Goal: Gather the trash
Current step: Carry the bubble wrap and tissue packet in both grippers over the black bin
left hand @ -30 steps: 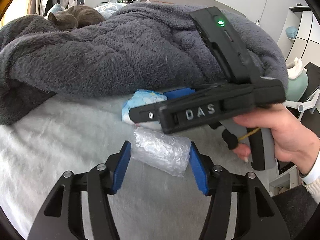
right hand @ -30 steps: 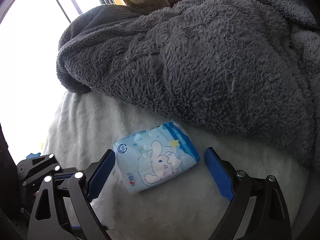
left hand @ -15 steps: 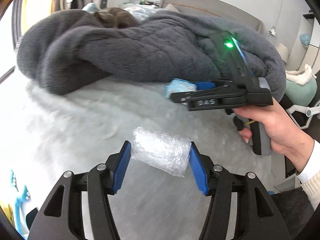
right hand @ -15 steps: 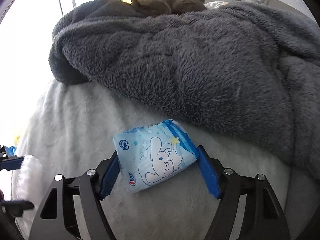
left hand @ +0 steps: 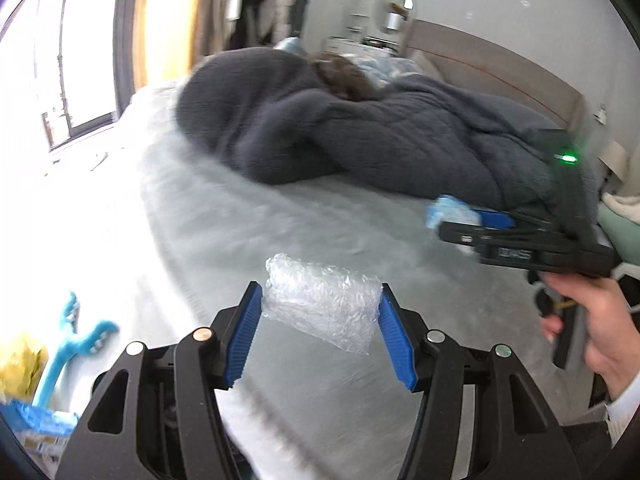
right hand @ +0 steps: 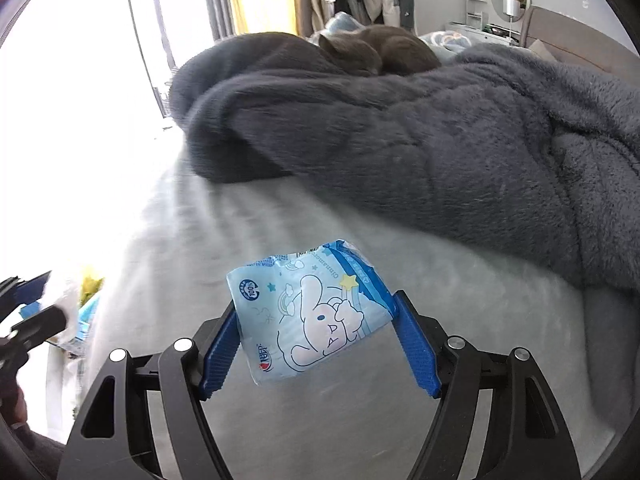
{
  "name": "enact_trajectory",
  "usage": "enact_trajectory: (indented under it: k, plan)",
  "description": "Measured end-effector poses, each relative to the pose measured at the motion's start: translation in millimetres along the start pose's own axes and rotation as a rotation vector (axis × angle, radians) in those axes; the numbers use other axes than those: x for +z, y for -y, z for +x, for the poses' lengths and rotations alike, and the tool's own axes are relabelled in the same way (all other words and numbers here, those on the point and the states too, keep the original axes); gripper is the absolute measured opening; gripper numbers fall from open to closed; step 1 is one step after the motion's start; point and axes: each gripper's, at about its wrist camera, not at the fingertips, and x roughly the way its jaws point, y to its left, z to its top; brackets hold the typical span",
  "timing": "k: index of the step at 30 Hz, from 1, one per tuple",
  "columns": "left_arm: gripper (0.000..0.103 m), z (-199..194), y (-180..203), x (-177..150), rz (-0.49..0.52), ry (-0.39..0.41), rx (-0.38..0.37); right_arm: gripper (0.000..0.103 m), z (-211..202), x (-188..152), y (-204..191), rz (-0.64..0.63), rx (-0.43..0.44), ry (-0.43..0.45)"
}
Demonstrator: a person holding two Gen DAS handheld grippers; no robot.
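My left gripper [left hand: 320, 304] is shut on a wad of clear bubble wrap [left hand: 322, 300], held above the pale bed cover [left hand: 280, 232]. In the right wrist view a light blue tissue pack with a cartoon rabbit [right hand: 314, 316] is lifted off the bed, and my right gripper [right hand: 316, 320] is shut on it with both blue pads pressing its sides. The left wrist view also shows the right gripper [left hand: 476, 220] from the side at the right, carried by a hand [left hand: 596, 320], with the blue pack [left hand: 448, 208] at its tip.
A thick dark grey blanket [right hand: 420, 136] is heaped across the bed with a grey cat [right hand: 376, 50] curled on top. Past the bed's left edge lie a yellow item [left hand: 20, 360], a turquoise toy [left hand: 72, 336] and a blue pack [left hand: 36, 420]. A bright window [left hand: 76, 60] fills the left.
The right gripper has shut on the tissue pack and lifted it off the bed. Both grippers have drawn back and swung left, the bubble wrap still in the left one.
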Motion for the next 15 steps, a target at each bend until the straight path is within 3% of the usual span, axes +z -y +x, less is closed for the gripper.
enact_trajectory:
  k: [9,15]
  plan:
    - [0.061,-28.1,-54.4,-25.8,-0.077,-0.008,0.142,0.074,-31.0,-11.2,-53.9,0.004,0.091,0.031]
    - [0.061,-34.2,-94.8,-36.7,-0.139,-0.03,0.203,0.074,-40.0,-7.2,-99.0,-0.069,0.121,0.034]
